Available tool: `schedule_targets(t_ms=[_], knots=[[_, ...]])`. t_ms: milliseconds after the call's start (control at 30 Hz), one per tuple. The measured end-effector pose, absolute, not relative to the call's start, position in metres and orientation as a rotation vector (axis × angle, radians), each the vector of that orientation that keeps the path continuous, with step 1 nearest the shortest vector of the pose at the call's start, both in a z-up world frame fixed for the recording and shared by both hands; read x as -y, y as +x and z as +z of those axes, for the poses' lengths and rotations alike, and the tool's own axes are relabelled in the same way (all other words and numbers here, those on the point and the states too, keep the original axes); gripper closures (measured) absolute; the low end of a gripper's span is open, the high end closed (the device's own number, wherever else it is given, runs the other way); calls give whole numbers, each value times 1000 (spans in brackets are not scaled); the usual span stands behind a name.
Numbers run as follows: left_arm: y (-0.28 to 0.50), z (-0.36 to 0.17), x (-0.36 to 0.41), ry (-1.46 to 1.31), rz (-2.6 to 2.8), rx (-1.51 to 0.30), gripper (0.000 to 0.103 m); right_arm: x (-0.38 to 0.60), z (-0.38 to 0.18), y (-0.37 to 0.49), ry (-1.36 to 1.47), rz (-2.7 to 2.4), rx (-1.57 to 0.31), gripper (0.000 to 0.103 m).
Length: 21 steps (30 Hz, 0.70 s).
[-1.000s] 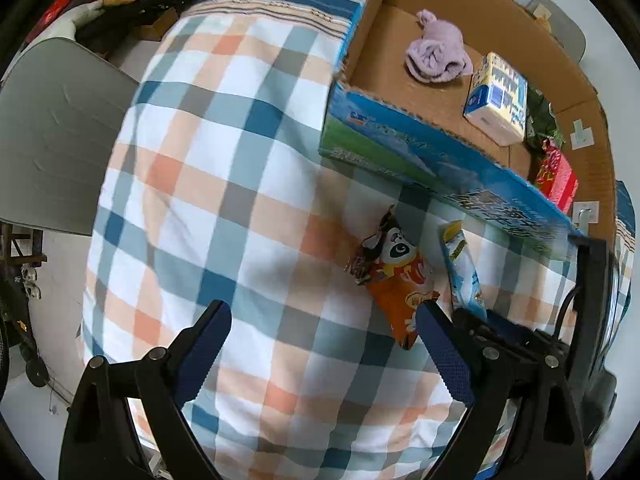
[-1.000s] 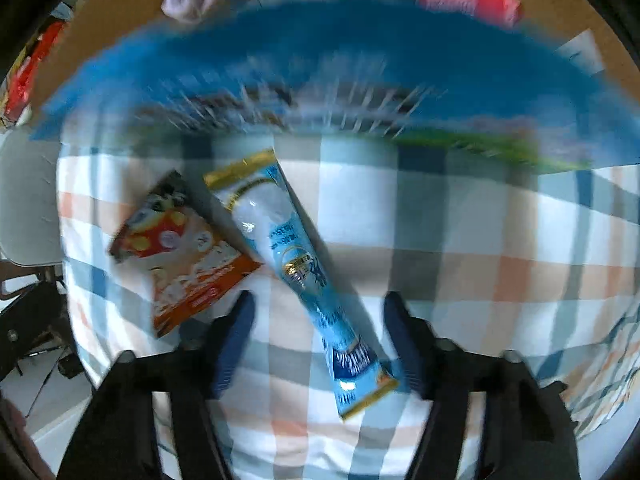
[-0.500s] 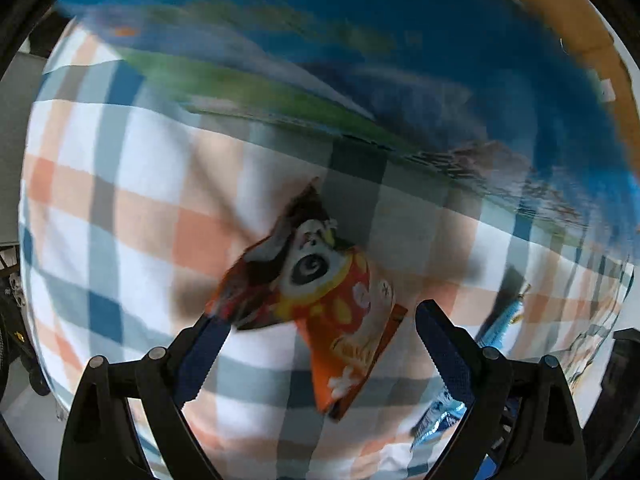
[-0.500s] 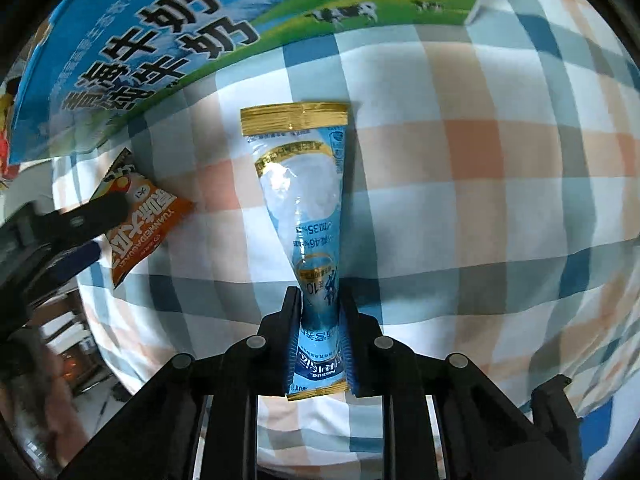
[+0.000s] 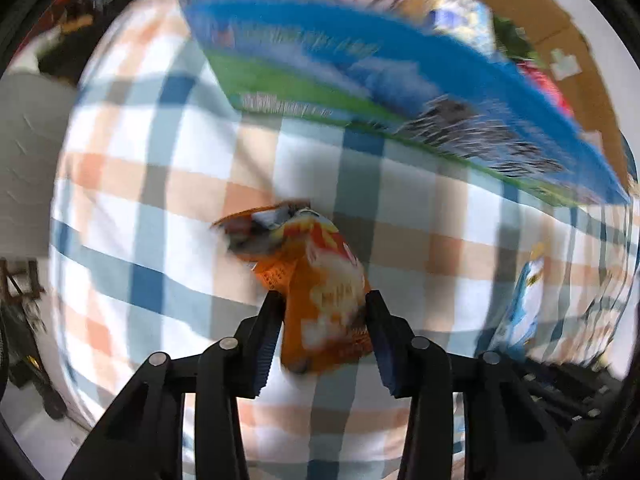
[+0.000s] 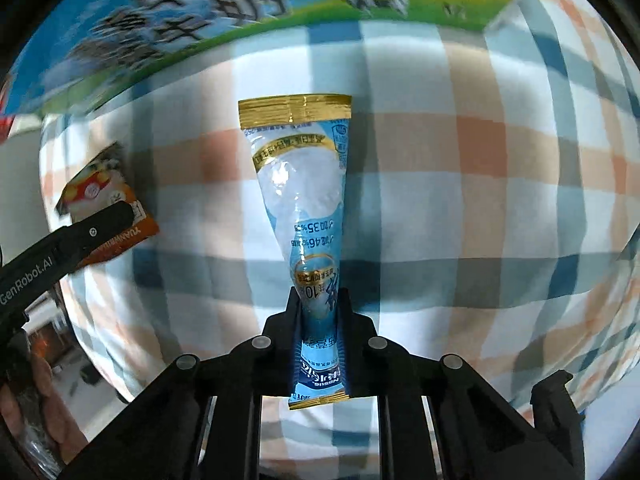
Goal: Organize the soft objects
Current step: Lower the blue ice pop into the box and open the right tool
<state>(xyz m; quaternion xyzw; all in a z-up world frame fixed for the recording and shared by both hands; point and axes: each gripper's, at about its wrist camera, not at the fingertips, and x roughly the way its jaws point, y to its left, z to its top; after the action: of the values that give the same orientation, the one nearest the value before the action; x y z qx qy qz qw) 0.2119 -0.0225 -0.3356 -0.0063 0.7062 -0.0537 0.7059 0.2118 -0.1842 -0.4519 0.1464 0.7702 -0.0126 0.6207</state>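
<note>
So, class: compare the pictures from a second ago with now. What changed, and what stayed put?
Both grippers closed: the left gripper took hold of the orange snack bag, the right gripper clamped the blue cone wrapper. The cardboard box and checked cloth stayed put.

The blue cone-shaped wrapper (image 6: 304,208) is glossy plastic film with a shiny gold foil band. The orange snack packet (image 5: 316,280) is crinkled glossy foil. The checked cloth (image 6: 480,208) looks matt and soft; the printed cardboard box (image 5: 360,64) is smooth outside, raw brown inside.
</note>
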Motion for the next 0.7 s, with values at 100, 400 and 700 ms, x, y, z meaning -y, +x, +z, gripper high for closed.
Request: schedule_targets(t_ms=[100,400,700], knots=[[207,-309,32,-4,-152,-1514,67,178,-422,215,269,30,-1726,88],[245,-227,43,-128,-270,-1396,67,165,-311,260,107,160,-1551,88],[310,-215,30,-284,-245,-1384,74,178,-256,345,-56,277,-1482,88]])
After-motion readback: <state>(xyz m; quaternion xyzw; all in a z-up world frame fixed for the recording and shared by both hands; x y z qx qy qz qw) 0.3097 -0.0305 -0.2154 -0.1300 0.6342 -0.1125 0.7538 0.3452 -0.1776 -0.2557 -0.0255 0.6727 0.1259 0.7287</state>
